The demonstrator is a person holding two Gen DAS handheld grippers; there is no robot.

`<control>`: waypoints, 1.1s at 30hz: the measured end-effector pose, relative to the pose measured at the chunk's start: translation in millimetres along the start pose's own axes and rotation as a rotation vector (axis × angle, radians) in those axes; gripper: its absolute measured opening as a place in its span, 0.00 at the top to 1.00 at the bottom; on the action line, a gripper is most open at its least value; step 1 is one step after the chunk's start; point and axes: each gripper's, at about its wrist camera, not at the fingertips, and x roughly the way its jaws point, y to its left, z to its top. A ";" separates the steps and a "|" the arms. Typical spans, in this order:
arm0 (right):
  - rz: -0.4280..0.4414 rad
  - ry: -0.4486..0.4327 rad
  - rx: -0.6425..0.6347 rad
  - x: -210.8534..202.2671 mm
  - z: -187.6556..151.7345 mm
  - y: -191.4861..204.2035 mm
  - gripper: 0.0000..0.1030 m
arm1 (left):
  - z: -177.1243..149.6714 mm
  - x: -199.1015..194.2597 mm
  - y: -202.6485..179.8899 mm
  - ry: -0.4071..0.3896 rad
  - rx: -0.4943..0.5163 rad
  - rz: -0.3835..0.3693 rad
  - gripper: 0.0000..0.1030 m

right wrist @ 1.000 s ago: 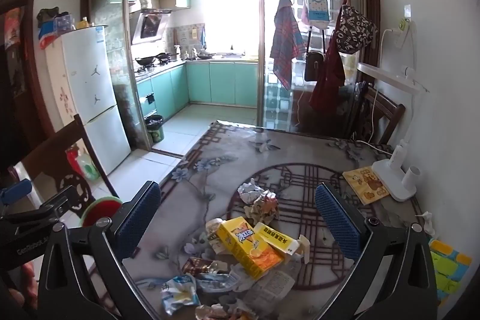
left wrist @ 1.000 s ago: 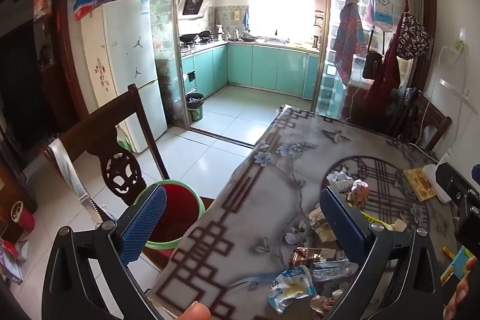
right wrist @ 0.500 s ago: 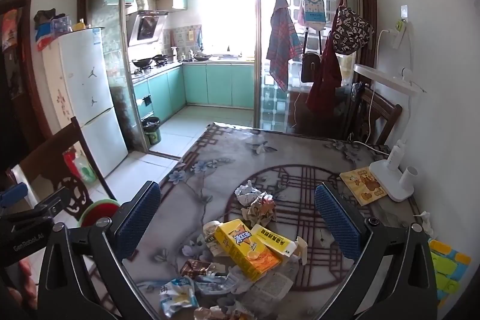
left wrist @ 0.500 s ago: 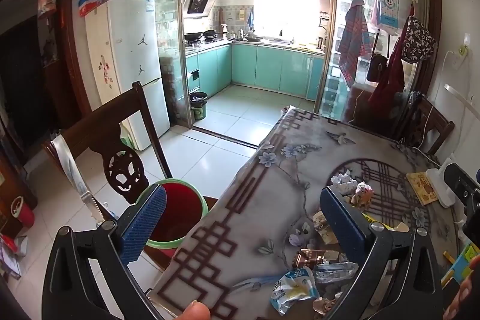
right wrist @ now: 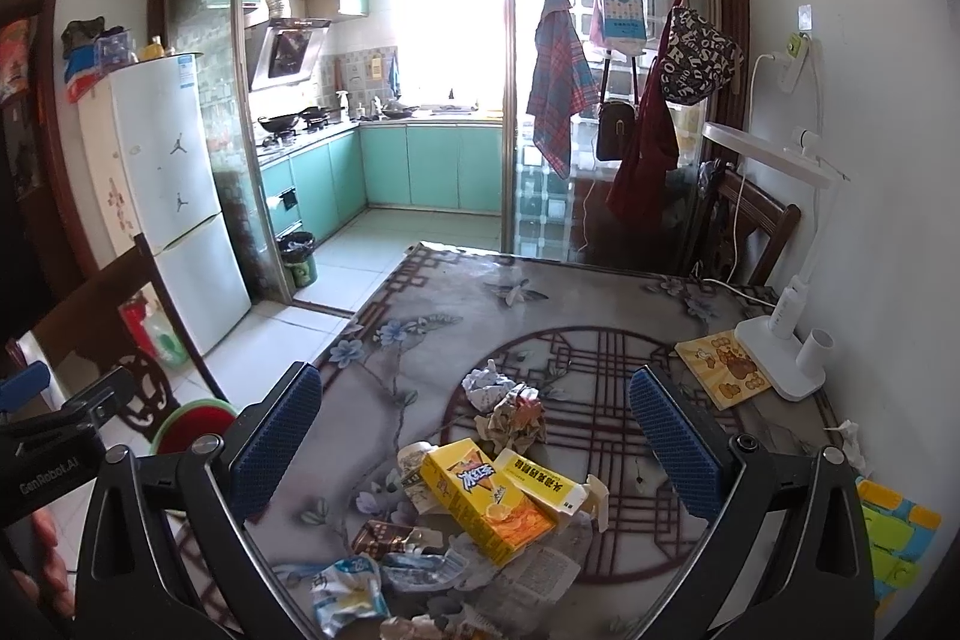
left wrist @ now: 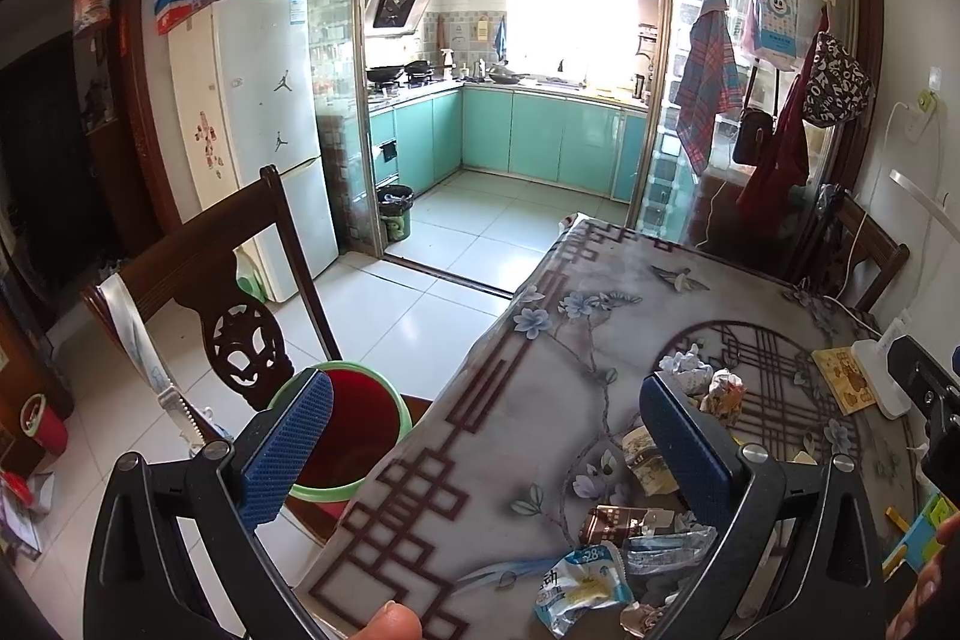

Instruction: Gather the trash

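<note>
- Trash pile heaped on the patterned, glass-topped table, toward its near edge and about midway across.
- Pile holds: a yellow-orange carton lying flat, a narrower yellow box touching its right side, a crumpled white tissue ball and a crumpled printed wrapper just behind them, a brown foil wrapper, a blue-white plastic packet nearest the near edge, and a flattened printed paper.
- Right gripper hangs above the pile, blue-padded fingers spread wide, nothing between them.
- Left gripper held over the table's left edge, blue pads likewise wide apart and empty; a fingertip shows at the bottom of the left wrist view.
- Green-rimmed red bin stands on the floor just off the table's left edge, beside a dark carved wooden chair.
- Toward the table's right edge: white desk lamp with a yellow illustrated card next to its base.
- Beyond: white fridge, teal kitchen cabinets behind a glass partition.
</note>
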 end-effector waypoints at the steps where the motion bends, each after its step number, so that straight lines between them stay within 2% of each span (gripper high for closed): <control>1: -0.001 0.001 0.001 0.3 -0.4 -0.9 0.00 | 0.4 0.9 -1.3 0.000 0.001 -0.001 0.00; 20: -0.023 0.008 0.016 2.1 -0.3 -8.0 0.00 | 4.1 4.8 -10.9 0.002 0.014 -0.017 0.00; 33: -0.008 0.011 -0.002 1.3 -3.9 4.8 0.00 | 2.3 1.4 3.1 -0.005 -0.003 -0.008 0.00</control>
